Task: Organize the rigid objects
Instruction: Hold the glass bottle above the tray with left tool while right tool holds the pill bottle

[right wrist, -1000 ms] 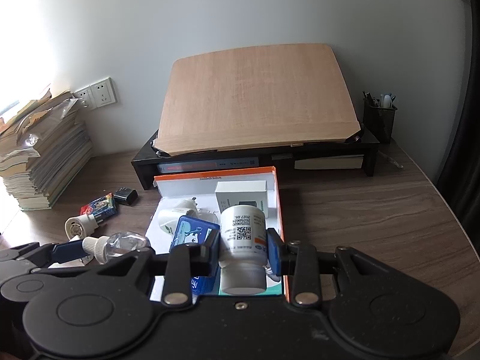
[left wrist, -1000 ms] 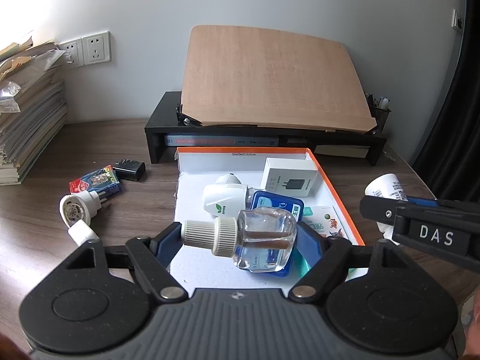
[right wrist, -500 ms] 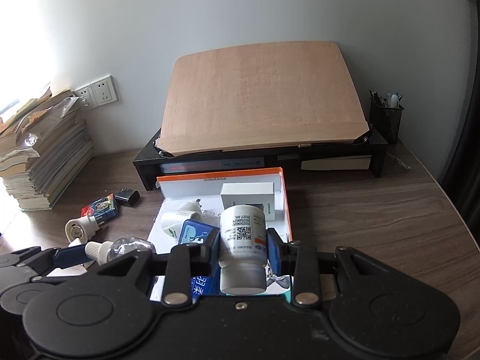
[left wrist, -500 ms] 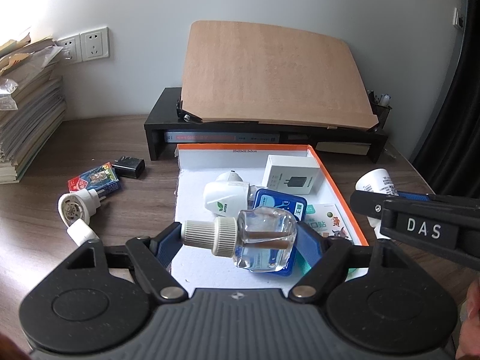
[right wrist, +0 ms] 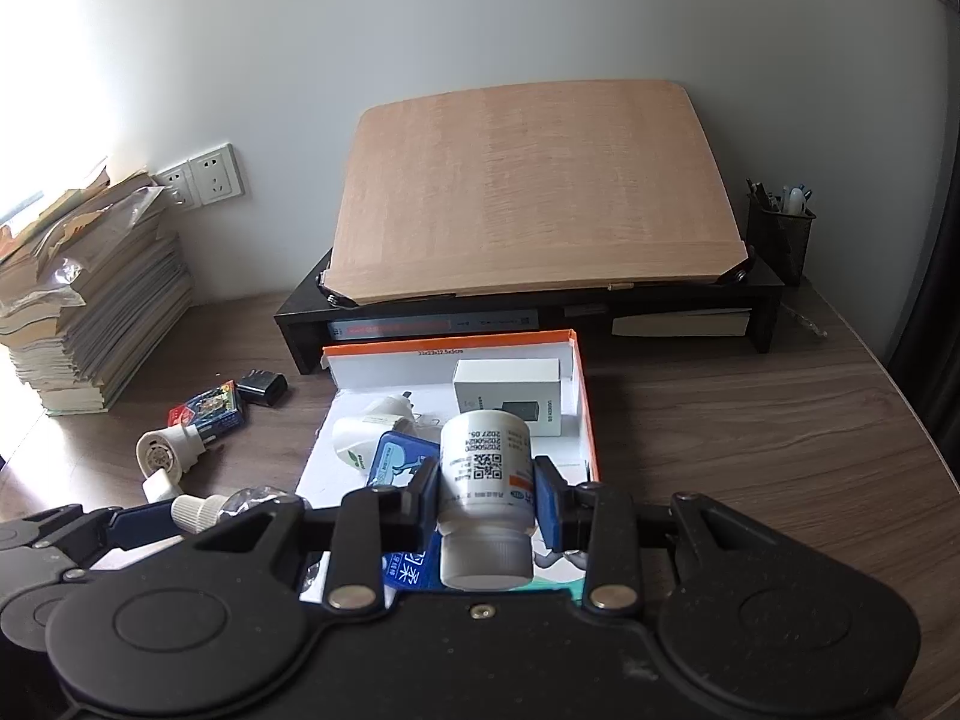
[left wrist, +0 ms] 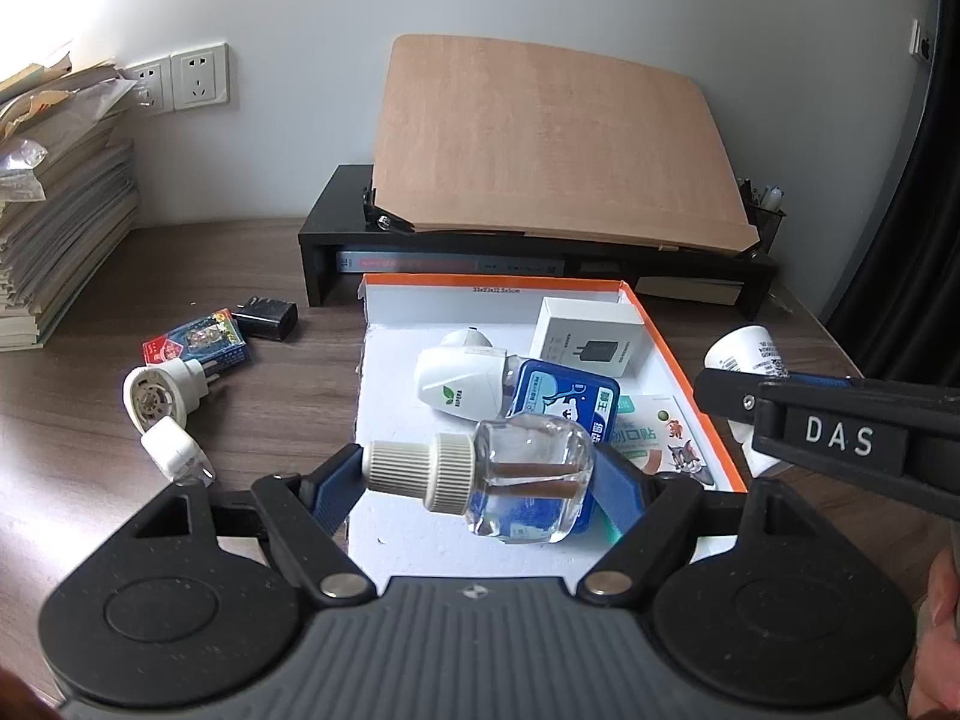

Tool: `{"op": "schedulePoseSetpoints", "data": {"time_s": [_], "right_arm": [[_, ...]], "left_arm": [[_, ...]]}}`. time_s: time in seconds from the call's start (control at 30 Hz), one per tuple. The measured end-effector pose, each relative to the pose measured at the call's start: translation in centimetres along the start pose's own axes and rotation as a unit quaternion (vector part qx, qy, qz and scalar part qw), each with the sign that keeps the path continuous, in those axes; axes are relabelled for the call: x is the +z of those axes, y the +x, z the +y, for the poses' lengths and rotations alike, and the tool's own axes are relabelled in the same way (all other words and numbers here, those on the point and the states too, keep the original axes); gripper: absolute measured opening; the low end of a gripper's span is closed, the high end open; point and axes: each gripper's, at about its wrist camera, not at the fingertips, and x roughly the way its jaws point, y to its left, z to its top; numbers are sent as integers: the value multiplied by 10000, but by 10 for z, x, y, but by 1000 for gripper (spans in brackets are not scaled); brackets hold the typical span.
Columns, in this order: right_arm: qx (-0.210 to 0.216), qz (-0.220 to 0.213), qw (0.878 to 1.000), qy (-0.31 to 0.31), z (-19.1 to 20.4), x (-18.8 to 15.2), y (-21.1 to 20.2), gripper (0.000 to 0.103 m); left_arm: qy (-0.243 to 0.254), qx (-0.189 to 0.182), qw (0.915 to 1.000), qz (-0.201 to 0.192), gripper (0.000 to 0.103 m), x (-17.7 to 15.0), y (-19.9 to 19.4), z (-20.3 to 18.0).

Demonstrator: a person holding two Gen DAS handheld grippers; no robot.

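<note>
Left gripper [left wrist: 480, 474] is clamped on a clear glass bottle [left wrist: 522, 480] over the orange-rimmed box [left wrist: 678, 360], right gripper [right wrist: 486, 495] squeezing a white pill bottle [right wrist: 485, 480] above it too.

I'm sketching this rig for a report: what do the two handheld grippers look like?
Both are matte black plastic. The left gripper has a ribbed grey centre, round side discs, silver pivot screws and blue finger pads. The right gripper matches it, with white "DAS" lettering on its side.

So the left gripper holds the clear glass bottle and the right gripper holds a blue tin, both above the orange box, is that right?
Not quite. The right gripper holds a white pill bottle, as the right wrist view shows; the blue tin lies inside the orange box. The left gripper does hold the clear glass bottle.
</note>
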Motion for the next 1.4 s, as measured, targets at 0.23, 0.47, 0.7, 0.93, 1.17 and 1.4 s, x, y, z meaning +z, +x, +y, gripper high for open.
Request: {"op": "schedulePoseSetpoints", "data": {"time_s": [0.23,0.47,0.7,0.93,1.17,1.4], "right_arm": [[16,-10,10000,-16,2,0,-2,40],[12,-43,10000,-10,3,-1,-6,40],[12,-69,10000,-2,3,-1,-8,40],[9,-81,10000,12,2,0,-9,40],[12,-90,10000,22,3,0,-9,40],[0,-75,10000,38,2,1,-6,40]], "left_arm": [[-24,1,10000,-7,82,-1,-3,1],[-20,0,10000,-37,81,-3,-6,2],[-15,-17,10000,-59,81,-3,-8,2],[-7,-25,10000,-62,81,-4,-9,2],[-24,-29,10000,-37,82,-3,-8,3],[-14,-25,10000,-20,82,-3,-6,2]]}}
